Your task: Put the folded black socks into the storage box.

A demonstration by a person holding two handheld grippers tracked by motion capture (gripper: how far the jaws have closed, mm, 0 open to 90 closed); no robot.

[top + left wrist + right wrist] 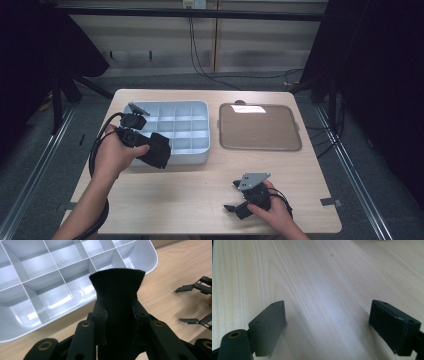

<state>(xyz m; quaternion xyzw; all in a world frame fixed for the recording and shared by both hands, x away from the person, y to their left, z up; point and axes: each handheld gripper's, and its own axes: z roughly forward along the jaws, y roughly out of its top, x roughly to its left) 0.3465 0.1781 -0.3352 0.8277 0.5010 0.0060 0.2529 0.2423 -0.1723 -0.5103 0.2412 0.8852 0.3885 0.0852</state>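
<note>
Black fabric piece (117,287) clamped between left gripper (117,322) jaws, sticking out past the tips, just over near edge of grey compartment tray (30,322). Right gripper (327,325) jaws apart, nothing between, low over bare wooden table (317,272), well apart from left. Brown flat tray (260,127) beyond right gripper.

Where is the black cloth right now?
The black cloth is clamped in the left gripper at the table's left in the high view, over the front edge of the grey divided tray.
</note>
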